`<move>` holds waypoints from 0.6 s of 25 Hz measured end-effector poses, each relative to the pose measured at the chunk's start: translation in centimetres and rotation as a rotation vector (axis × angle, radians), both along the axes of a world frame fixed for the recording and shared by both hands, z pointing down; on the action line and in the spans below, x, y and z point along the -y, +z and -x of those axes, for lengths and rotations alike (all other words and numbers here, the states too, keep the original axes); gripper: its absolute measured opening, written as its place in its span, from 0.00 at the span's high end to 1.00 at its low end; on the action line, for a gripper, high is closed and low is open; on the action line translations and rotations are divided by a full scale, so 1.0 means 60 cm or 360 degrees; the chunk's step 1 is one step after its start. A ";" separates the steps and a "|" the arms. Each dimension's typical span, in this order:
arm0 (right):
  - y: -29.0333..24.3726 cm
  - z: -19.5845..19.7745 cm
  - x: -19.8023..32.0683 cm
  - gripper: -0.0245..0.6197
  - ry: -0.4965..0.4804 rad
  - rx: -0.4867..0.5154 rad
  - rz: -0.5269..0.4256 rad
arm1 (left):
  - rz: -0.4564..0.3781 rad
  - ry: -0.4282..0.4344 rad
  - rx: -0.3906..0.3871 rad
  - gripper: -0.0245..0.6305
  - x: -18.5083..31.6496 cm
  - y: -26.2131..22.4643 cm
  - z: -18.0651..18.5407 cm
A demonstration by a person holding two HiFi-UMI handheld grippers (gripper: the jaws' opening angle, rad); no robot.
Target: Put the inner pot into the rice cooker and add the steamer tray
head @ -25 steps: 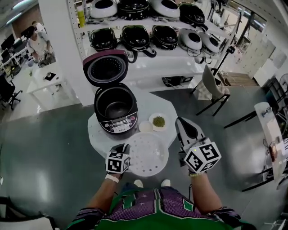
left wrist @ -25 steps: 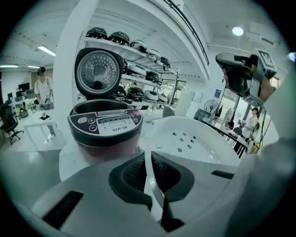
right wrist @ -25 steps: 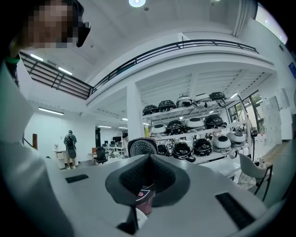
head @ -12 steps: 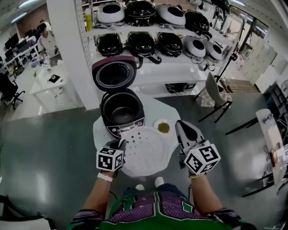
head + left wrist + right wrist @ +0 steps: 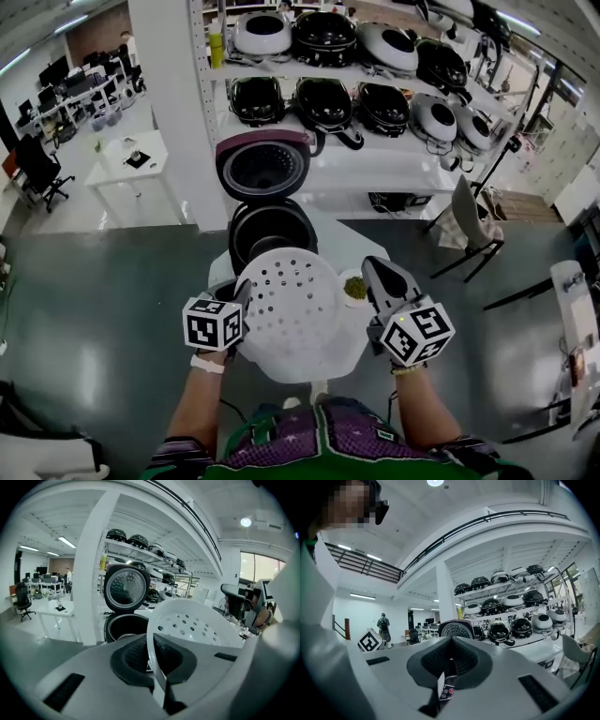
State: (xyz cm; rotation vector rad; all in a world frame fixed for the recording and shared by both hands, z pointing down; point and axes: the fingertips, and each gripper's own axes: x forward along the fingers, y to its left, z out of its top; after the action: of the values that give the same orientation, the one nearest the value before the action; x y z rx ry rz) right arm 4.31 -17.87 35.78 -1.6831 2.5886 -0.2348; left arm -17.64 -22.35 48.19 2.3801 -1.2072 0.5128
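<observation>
Evidently the tray step is in hand: the steamer tray (image 5: 295, 305) is pinched by its rim in the left gripper (image 5: 244, 298) and held tilted above the near edge of the table (image 5: 362, 247), before the open rice cooker (image 5: 272, 230). The right gripper (image 5: 378, 272) is shut on nothing. Levelling and lowering onto the cooker is called for next. The cooker's front is hidden by the tray; the inner pot cannot be made out.

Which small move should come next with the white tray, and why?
Probably carry the steamer tray a little forward over the open rice cooker: the left gripper has its jaws shut on the tray's rim, and the tray overlaps only the opening's near edge.
</observation>
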 end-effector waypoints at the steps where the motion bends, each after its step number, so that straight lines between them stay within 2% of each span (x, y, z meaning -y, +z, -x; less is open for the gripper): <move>1: -0.004 0.002 0.009 0.95 -0.0020 0.0008 -0.0008 | -0.0013 -0.0018 0.0012 0.93 0.010 -0.009 0.004; 7: -0.031 0.005 0.068 0.95 -0.0120 0.0029 -0.0065 | -0.0062 -0.0097 0.0061 0.93 0.084 -0.049 0.008; 15: -0.039 -0.018 0.121 0.95 -0.0162 0.0039 -0.0072 | -0.0051 -0.0168 0.0098 0.93 0.173 -0.062 0.000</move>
State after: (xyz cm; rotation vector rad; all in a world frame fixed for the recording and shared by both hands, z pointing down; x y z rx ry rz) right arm 5.40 -25.14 33.42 -1.5267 2.6439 -0.1972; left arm -17.64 -32.71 44.46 2.3276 -1.3694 0.5397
